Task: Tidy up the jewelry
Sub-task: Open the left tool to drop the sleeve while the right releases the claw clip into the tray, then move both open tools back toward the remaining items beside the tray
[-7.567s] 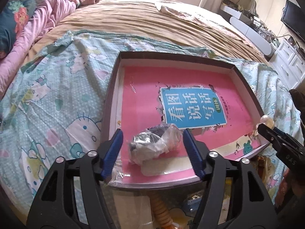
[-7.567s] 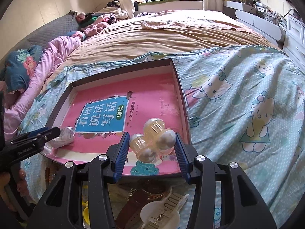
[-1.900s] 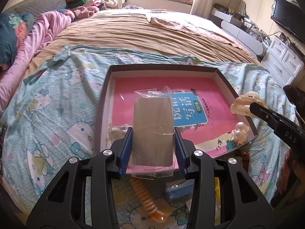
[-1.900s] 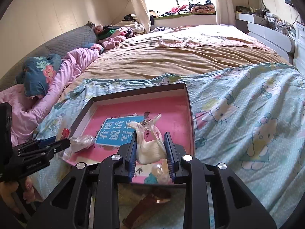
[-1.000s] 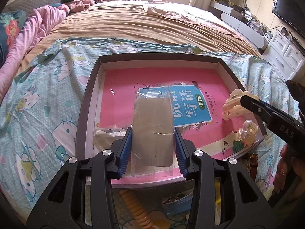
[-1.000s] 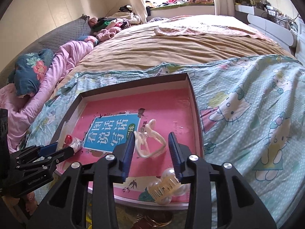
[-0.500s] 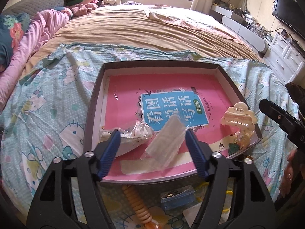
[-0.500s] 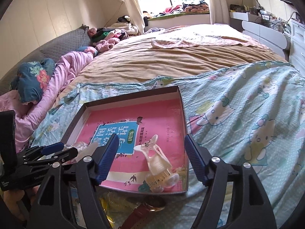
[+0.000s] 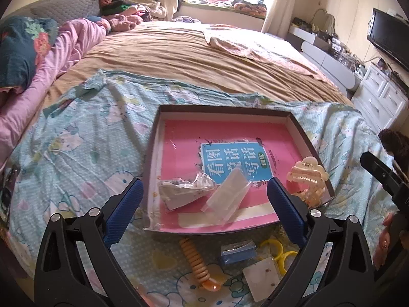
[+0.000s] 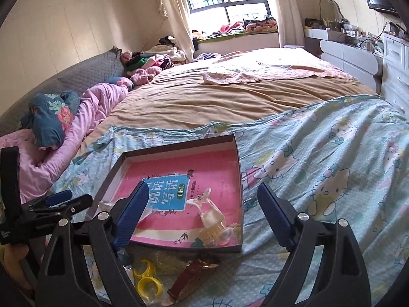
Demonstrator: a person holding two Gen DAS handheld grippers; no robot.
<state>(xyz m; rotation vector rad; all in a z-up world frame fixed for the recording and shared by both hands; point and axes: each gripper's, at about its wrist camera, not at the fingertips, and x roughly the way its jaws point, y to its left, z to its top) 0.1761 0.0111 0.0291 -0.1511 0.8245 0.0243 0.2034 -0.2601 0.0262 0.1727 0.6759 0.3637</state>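
Note:
A dark shallow tray lined with a pink book lies on the Hello Kitty sheet. In it are a crumpled plastic bag, a flat clear packet and a cream hair claw at its near right corner. My left gripper is open and empty above the tray's near edge. My right gripper is open and empty, raised over the tray. In front of the tray lie an orange spiral hair tie, yellow rings, a blue packet, a white earring card and a brown-strap watch.
The tan bedspread stretches beyond the sheet. Pink bedding lies at the left. White drawers stand at the right of the bed. The right gripper's body shows at the right edge of the left wrist view.
Both grippers have opened wider and pulled back and up from the tray. The clear packet and hair claw now lie released in the tray.

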